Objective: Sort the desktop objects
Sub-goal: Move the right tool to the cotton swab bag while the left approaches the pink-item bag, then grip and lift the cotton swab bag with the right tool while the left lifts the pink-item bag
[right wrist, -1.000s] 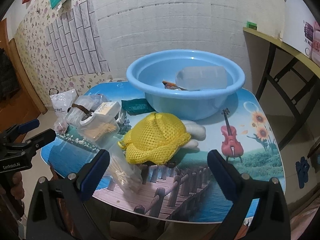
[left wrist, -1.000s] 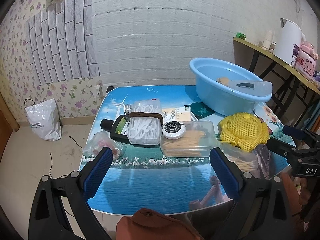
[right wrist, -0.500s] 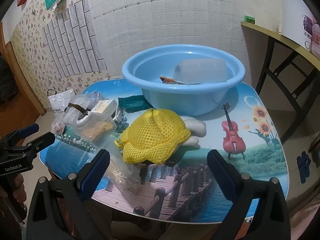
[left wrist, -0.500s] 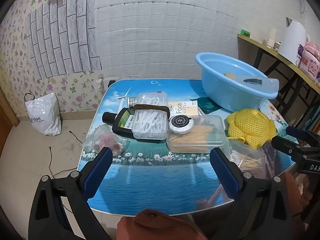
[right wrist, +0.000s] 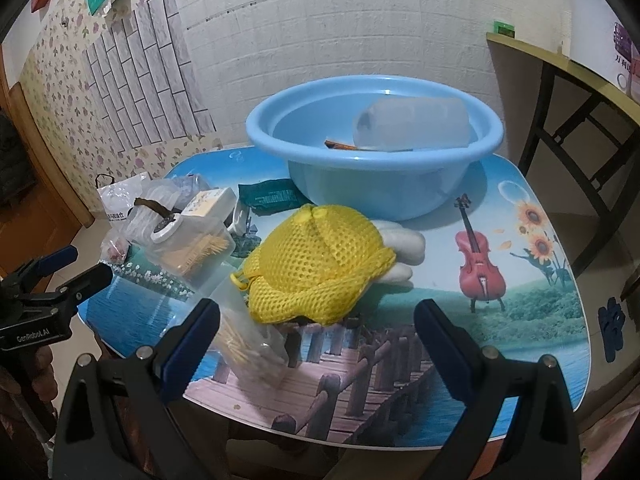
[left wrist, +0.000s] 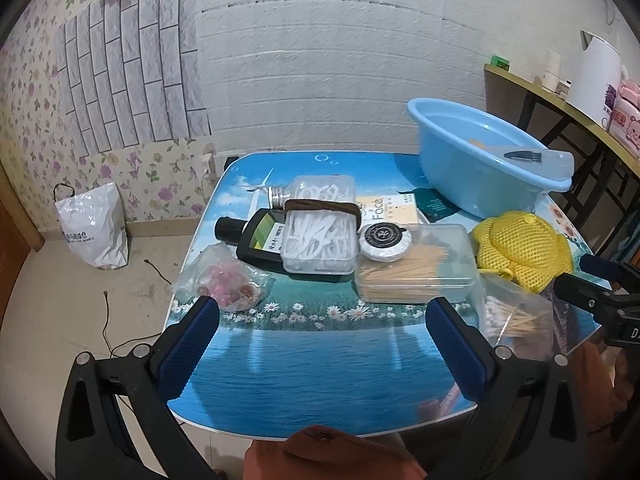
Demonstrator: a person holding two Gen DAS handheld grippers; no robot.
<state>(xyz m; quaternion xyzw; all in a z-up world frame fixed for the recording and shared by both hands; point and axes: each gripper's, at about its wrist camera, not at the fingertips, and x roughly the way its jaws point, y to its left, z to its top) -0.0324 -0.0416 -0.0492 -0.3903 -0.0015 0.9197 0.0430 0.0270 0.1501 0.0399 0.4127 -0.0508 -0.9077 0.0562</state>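
Left gripper point(left wrist: 322, 338) has just been opening, nothing between its jaws; right gripper point(right wrist: 316, 338) is gaping wide, empty. Yellow mesh bag point(right wrist: 320, 264) is lying mid-table point(left wrist: 320, 364), before the basin point(right wrist: 372, 184): probably light, soft, snaggy. Pinching a bunched fold looks best.

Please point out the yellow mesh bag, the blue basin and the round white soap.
yellow mesh bag point(right wrist: 320, 260): right wrist view, middle of the mesh.
blue basin point(right wrist: 372, 188): right wrist view, front outer wall.
round white soap point(left wrist: 385, 241): left wrist view, label.
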